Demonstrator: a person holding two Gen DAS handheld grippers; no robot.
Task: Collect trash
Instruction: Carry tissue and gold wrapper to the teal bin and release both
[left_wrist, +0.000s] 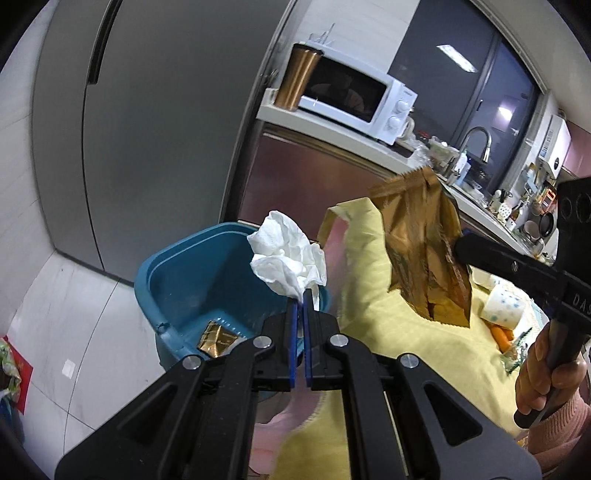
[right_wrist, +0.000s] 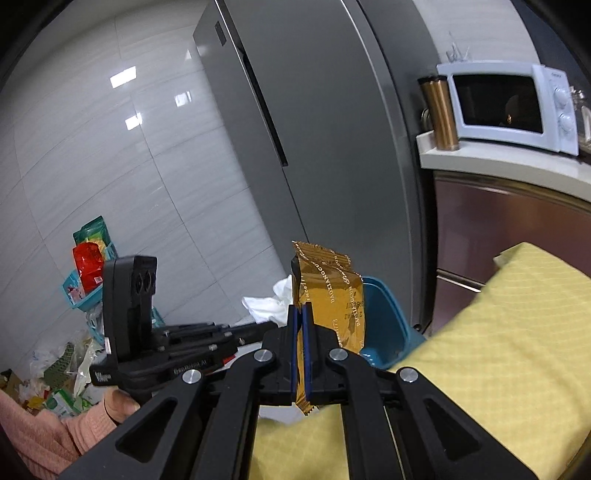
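The left tongs pinch a crumpled white tissue, which sticks up from their tips directly above the blue bin; a gold wrapper piece lies inside it. The right tongs are clamped on a gold snack wrapper, beside the left tongs, the bin just beyond them.

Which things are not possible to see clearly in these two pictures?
- Left wrist view: most of the blue bin floor is hidden by the left gripper and its tissue.
- Right wrist view: the bin inside is hidden by the gold wrapper.
- Right wrist view: floor litter is too small to name.
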